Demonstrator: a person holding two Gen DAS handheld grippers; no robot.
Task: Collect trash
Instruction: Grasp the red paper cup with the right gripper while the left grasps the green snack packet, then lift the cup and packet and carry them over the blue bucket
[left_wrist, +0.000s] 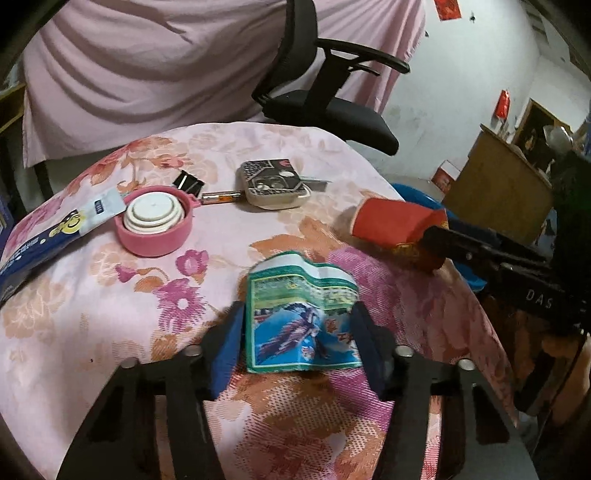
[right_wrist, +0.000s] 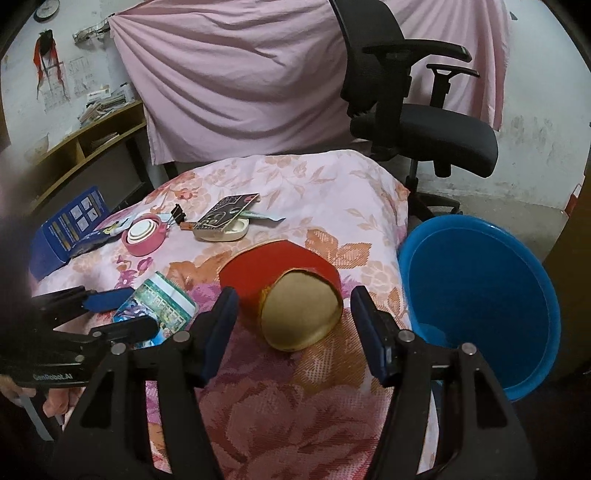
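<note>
The left tool (left_wrist: 299, 332) stands wide, its blue pads on either side of a crumpled green-and-blue wrapper (left_wrist: 301, 314) that lies on the floral table (left_wrist: 92, 314); the pads sit just beside the wrapper's edges, and whether they touch it cannot be told. The right tool (right_wrist: 291, 325) is also wide, its pads flanking a red paper cup (right_wrist: 291, 291) that lies on its side with its squashed tan mouth facing the camera; there is a clear gap between the cup and the right-hand pad. In the left view the cup (left_wrist: 399, 229) lies near the table's right edge, with one finger of the right tool (left_wrist: 480, 251) against it. Just off that edge of the table sits a blue basin (right_wrist: 480, 295), lower than the tabletop. Farther back on the table are a pink lid (left_wrist: 153, 225) holding a stack of white rings, a blue-and-white sachet (left_wrist: 55, 236) touching it on the left, a black binder clip (left_wrist: 188, 182), a small orange tube (left_wrist: 219, 197) and a patterned tin (left_wrist: 273, 184). In the right view a blue box (right_wrist: 70, 229) stands at the table's left edge. A black office chair (right_wrist: 424, 122) stands behind the table, before a pink draped sheet (right_wrist: 240, 85).
</note>
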